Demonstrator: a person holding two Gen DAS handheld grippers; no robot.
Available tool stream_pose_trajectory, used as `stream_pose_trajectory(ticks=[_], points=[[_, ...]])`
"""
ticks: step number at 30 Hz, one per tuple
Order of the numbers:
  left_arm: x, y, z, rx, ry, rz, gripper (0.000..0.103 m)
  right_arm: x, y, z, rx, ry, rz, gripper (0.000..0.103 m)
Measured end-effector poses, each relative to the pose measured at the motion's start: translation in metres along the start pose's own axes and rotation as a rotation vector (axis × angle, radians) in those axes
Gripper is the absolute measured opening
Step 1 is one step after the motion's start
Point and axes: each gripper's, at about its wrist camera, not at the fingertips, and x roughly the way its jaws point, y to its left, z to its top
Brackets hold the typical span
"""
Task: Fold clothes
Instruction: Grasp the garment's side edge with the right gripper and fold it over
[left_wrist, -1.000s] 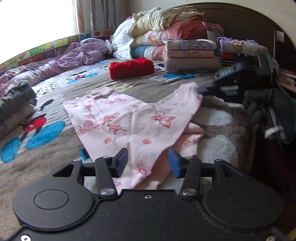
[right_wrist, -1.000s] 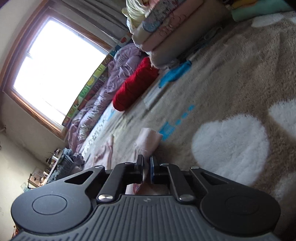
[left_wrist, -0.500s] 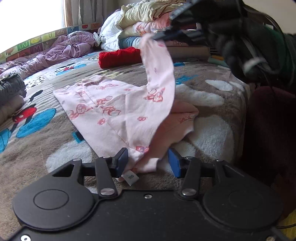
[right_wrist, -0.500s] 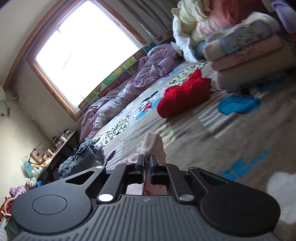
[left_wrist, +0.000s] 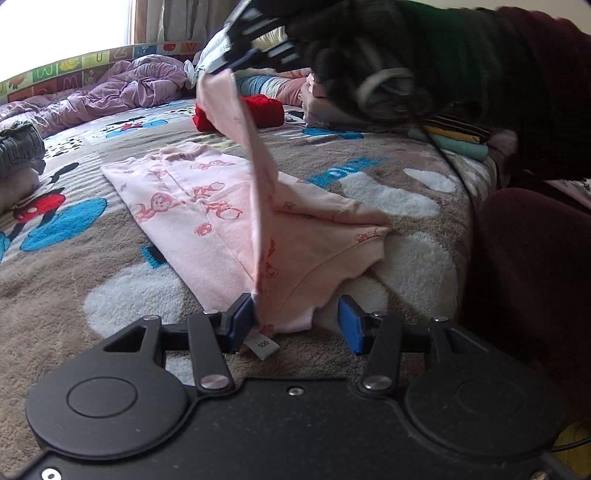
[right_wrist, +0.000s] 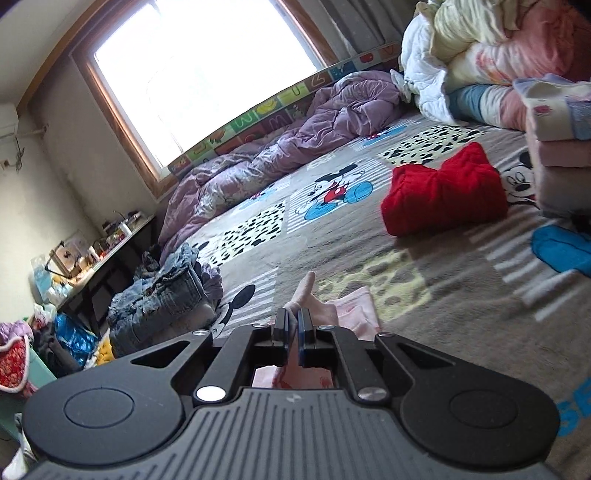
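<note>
1 pink garment — 2 grippers, 1 gripping.

Right tongs pinched closed and raised high; left tongs low, jaws apart.

A large wood-framed window let in bright daylight, washing out the view beyond it. Pale cream walls met at the corner, with a curtain hanging at the window's right edge. A bed covered by a cartoon-mouse blanket filled the room, an alphabet-print border running along its far side. A cluttered table stood against the wall under the window.
</note>
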Motion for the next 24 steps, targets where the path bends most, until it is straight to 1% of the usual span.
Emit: stream_pose_trajectory(ticks=[8, 15, 24], points=[[-0.002, 0.011, -0.001, -0.045, -0.013, -0.053, 0.049, 0.041, 0.028, -0.005, -0.110, 0.063, -0.019, 0.007], [-0.002, 0.017, -0.002, -0.065, -0.016, -0.089, 0.049, 0.078, 0.046, -0.018, -0.193, 0.134, -0.044, 0.006], [-0.003, 0.026, -0.003, -0.102, -0.027, -0.129, 0.050, 0.116, 0.059, -0.035, -0.269, 0.191, -0.086, 0.006]])
